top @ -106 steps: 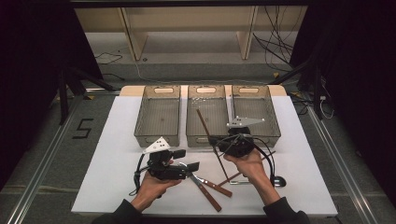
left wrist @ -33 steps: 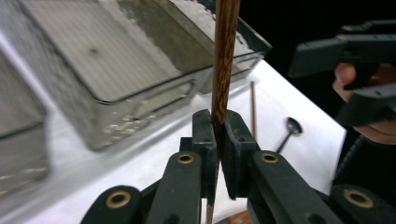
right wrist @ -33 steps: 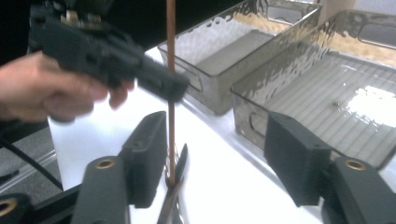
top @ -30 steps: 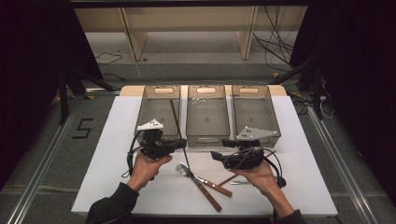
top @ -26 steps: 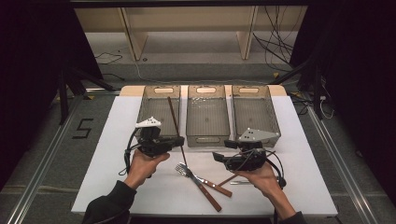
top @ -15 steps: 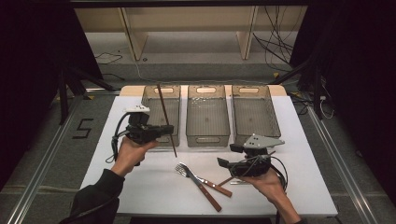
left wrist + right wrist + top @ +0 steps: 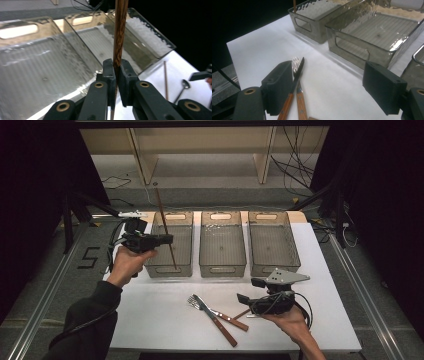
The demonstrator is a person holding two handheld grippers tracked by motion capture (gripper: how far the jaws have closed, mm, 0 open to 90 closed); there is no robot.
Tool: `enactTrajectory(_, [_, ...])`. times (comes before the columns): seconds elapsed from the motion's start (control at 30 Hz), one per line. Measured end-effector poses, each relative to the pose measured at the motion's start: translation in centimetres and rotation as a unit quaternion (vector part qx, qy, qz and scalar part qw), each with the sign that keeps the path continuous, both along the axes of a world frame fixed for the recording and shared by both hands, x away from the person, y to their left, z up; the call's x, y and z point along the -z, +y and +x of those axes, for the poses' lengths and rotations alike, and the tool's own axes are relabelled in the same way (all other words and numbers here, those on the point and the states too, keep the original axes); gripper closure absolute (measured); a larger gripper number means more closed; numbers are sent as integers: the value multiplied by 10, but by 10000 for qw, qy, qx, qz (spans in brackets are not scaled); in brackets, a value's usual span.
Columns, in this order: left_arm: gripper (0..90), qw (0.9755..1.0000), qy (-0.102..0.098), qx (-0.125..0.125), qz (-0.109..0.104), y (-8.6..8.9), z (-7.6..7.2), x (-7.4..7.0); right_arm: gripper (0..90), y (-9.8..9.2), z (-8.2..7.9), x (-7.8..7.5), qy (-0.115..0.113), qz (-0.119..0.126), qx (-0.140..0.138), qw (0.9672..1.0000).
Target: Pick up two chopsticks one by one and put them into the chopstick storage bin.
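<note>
A long thin dark-brown wooden chopstick point(image 7: 165, 227) is held nearly upright above the leftmost of three clear grey plastic bins point(image 7: 171, 245), its lower tip over the near end of that bin. It is clamped at its lower part between the closed jaws of the left gripper point(image 7: 167, 239), and most of its length rises above them.

Since the grip sits so low on the stick, the stick could swing or slip, and if it is released while still tilted, it could bounce over the bin wall onto the white table point(image 7: 150, 320).

The right gripper point(image 7: 248, 291) is held low over the table with its jaws wide apart and nothing between them; they have just been opening. A wooden-handled fork point(image 7: 215, 311) and a wooden-handled knife point(image 7: 216, 321) lie crossed just beside it.
</note>
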State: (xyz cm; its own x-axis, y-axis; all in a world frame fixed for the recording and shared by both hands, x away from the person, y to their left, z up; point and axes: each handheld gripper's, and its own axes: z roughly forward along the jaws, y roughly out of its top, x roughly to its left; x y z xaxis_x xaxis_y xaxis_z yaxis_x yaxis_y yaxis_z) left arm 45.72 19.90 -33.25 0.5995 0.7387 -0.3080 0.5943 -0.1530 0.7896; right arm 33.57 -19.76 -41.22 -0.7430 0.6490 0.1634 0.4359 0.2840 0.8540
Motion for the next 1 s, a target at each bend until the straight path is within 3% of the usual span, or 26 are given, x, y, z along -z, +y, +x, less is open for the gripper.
enactTrajectory(0.27, [840, 9987, -5, -215, 455, 8, 21, 1, 237, -1, -2, 3, 13, -42, -1, 10000])
enactTrajectory(0.37, [840, 9970, -65, -305, 711, 10, 26, 2, 234, -1, -3, 2, 20, -24, 8, 10000])
enactTrajectory(0.63, [839, 9936, -27, -482, 1021, 14, 42, 9, 214, -2, -6, 3, -11, -35, -2, 10000])
enactTrajectory(0.8, [839, 9922, 114, -501, 1139, 15, 49, 19, 214, -3, -6, 4, -23, -27, -6, 10000])
enactTrajectory(1.0, [838, 9922, 246, -522, 1104, 15, 53, 30, 214, -2, -6, 4, -8, -32, -9, 10000])
